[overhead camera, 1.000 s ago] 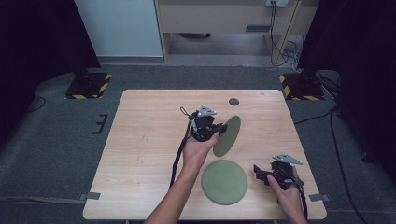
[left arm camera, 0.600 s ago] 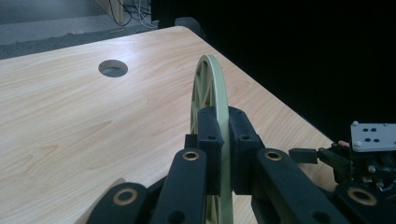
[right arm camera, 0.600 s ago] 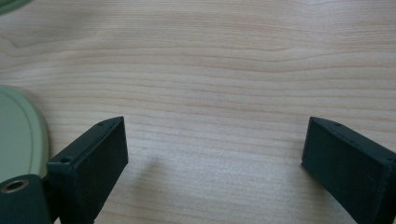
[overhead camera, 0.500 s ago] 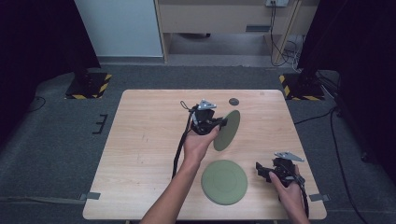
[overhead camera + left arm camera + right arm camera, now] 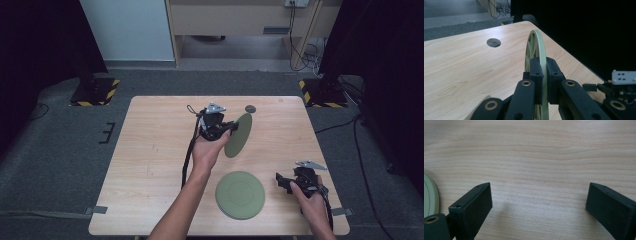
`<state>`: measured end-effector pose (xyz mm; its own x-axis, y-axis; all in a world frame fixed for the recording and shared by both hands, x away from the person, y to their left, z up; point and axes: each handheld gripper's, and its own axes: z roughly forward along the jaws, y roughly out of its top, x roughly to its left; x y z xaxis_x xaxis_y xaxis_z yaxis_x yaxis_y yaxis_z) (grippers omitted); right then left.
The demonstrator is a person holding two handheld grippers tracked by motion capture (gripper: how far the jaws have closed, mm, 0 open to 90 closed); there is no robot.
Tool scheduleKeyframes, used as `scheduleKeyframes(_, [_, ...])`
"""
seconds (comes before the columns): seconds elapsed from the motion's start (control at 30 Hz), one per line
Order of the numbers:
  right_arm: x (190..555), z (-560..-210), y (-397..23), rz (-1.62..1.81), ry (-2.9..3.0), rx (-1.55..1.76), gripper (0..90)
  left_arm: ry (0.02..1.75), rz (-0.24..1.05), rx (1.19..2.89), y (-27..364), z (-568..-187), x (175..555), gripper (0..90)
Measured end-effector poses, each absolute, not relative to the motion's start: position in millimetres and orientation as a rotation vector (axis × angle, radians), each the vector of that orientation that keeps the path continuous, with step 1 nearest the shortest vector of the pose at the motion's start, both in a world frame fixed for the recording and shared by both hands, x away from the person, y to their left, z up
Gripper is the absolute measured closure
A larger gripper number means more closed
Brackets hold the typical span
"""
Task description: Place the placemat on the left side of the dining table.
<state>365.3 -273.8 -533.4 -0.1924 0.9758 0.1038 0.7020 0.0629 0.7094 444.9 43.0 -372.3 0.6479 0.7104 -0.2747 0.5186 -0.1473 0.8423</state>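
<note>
left hand-held gripper (image 5: 231,129) clamped on green plate's (image 5: 239,135) rim, held on edge | right hand-held gripper (image 5: 537,206) jaws apart, empty | advice: keep grip firm, lower plate flat on table (image 5: 150,150)

My left gripper (image 5: 543,75) is clamped on the rim of a pale green plate (image 5: 537,46), one pad on each face. The plate stands on edge above the wooden table (image 5: 464,67), its ribbed underside turned to the left of the view. Farther off, a round hole (image 5: 493,42) is cut in the tabletop. My other gripper (image 5: 621,90) shows at the lower right, near the table's edge.
</note>
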Motion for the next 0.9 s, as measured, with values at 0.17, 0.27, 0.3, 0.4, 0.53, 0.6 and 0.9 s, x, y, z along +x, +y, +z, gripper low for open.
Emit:
scheduleKeyframes(0.17, [367, -535, -272, 0.915, 1.939, 1.642, 6.2, 0.995, 0.250, 1.805, 48, -370, 448, 85.3])
scheduleKeyframes(0.27, [368, -538, -269, 0.894, 1.946, 1.603, 4.8, 1.003, 0.259, 1.805, 51, -370, 449, 85.3])
scheduleKeyframes(0.3, [368, -538, -267, 0.885, 1.951, 1.601, 4.6, 1.006, 0.262, 1.806, 52, -370, 450, 85.3])
scheduleKeyframes(0.4, [369, -538, -265, 0.864, 1.972, 1.580, 4.2, 1.009, 0.272, 1.807, 56, -369, 450, 85.3])
scheduleKeyframes(0.53, [370, -539, -263, 0.831, 1.995, 1.551, 2.0, 1.015, 0.275, 1.805, 62, -368, 449, 85.3])
scheduleKeyframes(0.6, [371, -539, -262, 0.831, 1.994, 1.556, 1.8, 1.017, 0.279, 1.802, 65, -367, 449, 85.3])
scheduleKeyframes(0.9, [371, -539, -262, 0.831, 1.996, 1.554, 1.5, 1.040, 0.305, 1.779, 84, -361, 446, 85.3])
